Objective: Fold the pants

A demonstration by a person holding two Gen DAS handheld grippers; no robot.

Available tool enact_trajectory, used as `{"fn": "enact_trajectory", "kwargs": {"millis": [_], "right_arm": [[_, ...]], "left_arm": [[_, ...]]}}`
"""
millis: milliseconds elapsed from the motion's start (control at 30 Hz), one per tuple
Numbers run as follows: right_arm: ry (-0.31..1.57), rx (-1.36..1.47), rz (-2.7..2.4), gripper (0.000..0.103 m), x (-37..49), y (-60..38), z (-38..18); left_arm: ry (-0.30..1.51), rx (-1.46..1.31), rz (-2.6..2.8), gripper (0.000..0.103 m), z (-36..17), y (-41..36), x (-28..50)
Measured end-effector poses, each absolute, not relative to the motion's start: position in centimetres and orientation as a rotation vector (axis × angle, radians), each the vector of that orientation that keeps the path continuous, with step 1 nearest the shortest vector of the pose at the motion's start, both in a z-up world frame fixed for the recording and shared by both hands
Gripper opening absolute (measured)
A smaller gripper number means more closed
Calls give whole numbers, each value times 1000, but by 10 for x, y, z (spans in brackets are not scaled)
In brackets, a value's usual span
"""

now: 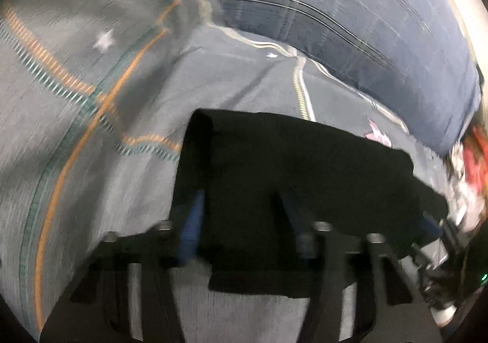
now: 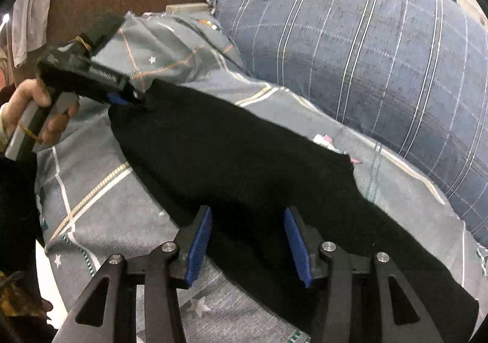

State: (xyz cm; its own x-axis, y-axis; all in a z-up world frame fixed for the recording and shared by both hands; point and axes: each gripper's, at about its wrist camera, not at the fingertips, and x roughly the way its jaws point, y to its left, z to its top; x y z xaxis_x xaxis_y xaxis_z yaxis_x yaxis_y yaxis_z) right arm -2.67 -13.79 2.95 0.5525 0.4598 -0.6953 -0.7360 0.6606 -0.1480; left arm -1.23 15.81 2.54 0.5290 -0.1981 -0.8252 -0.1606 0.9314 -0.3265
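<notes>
**Tools set along black pants on bed, end-over-end fold likely next**

Right tool (image 2: 248, 214) angled down over the black pants (image 2: 244, 153), blue pads released and standing wide on either side of the cloth, nothing pinched. Left tool (image 2: 141, 100), gripped by a hand (image 2: 36, 111) at the far left of the right wrist view, tip touching the pants' far end. From its own camera, left tool (image 1: 244, 199) with jaws parted and the pants (image 1: 305, 166) spread beneath and between them; too blurred to say whether the pads bite the cloth.

Pants laid flat as one long dark band on the grey star-print bedsheet (image 2: 100, 184), just beside a blue striped duvet (image 2: 366, 53). Long axis slanting from upper left, at the left tool, down to lower right, past the right tool and on toward the frame's corner. Already narrow, so probably halved lengthwise, with the crosswise fold not yet made.

Deciding relation: both tools strung along that long axis, well apart, the left at one end and the right partway down the near edge. Left tool clearly the nearer to an end; opposite end closer to the right tool, though lying off past it to the lower right. Probably a matter of carrying one end along the axis onto the other, edges kept in line.
</notes>
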Motion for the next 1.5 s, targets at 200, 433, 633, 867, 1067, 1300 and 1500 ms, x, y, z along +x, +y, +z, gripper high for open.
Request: {"fn": "enact_trajectory", "kwargs": {"millis": [200, 433, 633, 867, 1067, 1300, 1500], "right_arm": [[679, -327, 754, 9, -8, -142, 30], [696, -208, 813, 11, -10, -143, 34], [773, -150, 877, 43, -26, -144, 31], [682, -117, 816, 43, -35, -158, 55], [776, -169, 757, 44, -12, -128, 22], [753, -112, 748, 44, -30, -149, 37], [723, -36, 640, 48, -44, -210, 50]], "left_arm": [[995, -377, -55, 14, 46, 167, -5], [997, -320, 99, 14, 43, 188, -12], [975, -337, 103, 14, 49, 186, -29], [930, -263, 73, 14, 71, 142, -31], [928, -215, 50, 14, 68, 98, -29], [915, -187, -18, 14, 71, 56, -28], [928, -182, -89, 16, 70, 20, -23]]}}
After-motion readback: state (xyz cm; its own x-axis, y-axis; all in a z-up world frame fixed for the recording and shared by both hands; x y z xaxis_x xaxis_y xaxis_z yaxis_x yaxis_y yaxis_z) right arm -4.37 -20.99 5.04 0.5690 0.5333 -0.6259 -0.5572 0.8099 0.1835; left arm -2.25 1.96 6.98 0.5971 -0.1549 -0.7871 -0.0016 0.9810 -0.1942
